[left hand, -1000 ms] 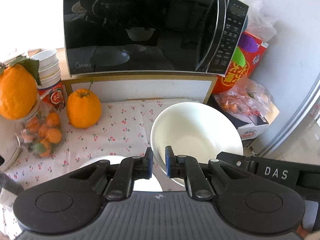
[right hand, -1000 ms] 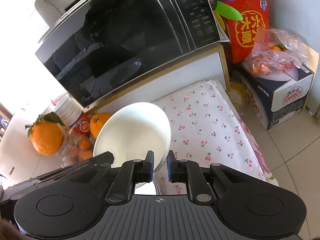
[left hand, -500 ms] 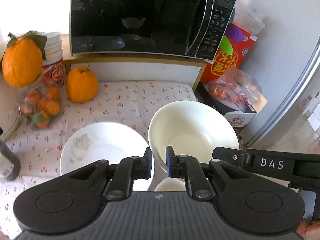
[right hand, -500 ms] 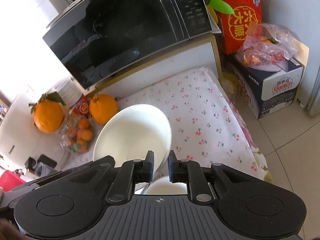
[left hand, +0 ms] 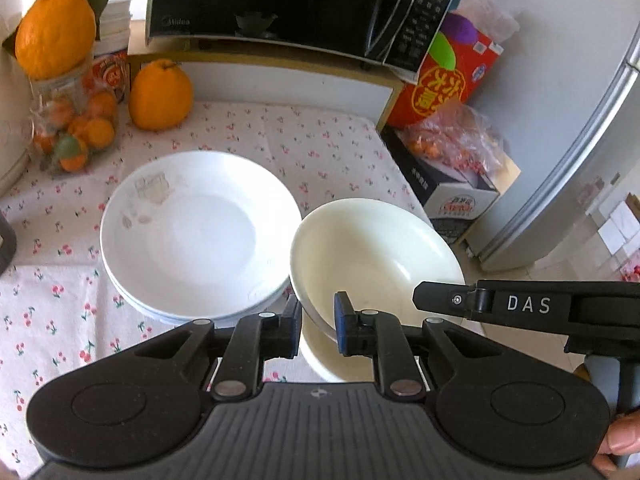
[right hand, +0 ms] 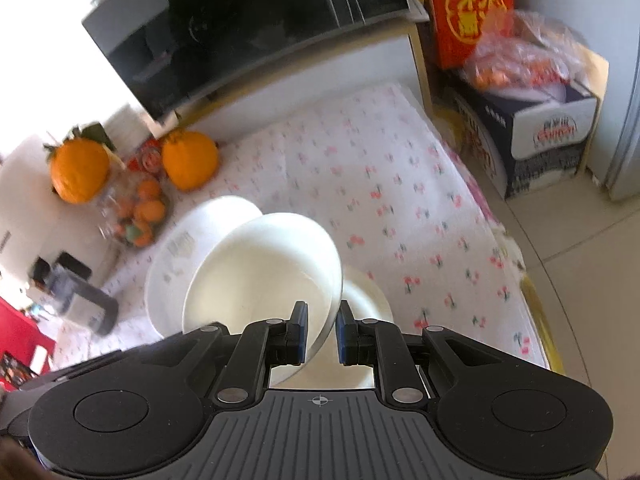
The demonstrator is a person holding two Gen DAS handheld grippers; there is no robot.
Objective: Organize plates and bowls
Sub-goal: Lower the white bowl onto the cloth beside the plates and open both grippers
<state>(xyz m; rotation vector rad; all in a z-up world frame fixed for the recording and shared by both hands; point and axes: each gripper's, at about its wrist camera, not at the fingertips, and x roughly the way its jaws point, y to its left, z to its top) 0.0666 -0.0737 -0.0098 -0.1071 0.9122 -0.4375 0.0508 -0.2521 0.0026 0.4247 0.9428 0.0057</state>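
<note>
A white bowl (left hand: 376, 256) is held in the air by both grippers. My left gripper (left hand: 317, 326) is shut on its near rim. My right gripper (right hand: 321, 330) is shut on its opposite rim; the bowl (right hand: 260, 264) tilts in the right wrist view. Below it stands another white bowl (right hand: 366, 300), seen partly (left hand: 316, 360) under the left fingers. A stack of white plates (left hand: 196, 232) lies on the cherry-print tablecloth (left hand: 320, 148) to the left, also in the right wrist view (right hand: 176, 248).
A black microwave (left hand: 288, 4) stands on a shelf at the back. Large oranges (left hand: 160, 96) and a jar of small oranges (left hand: 72, 136) sit at back left. Boxes and a bag of fruit (left hand: 452, 140) lie off the table's right edge. A dark object (right hand: 80, 300) stands left.
Both grippers have pulled back and lowered with the bowl. The plate stack and the lower bowl have come into view beneath it.
</note>
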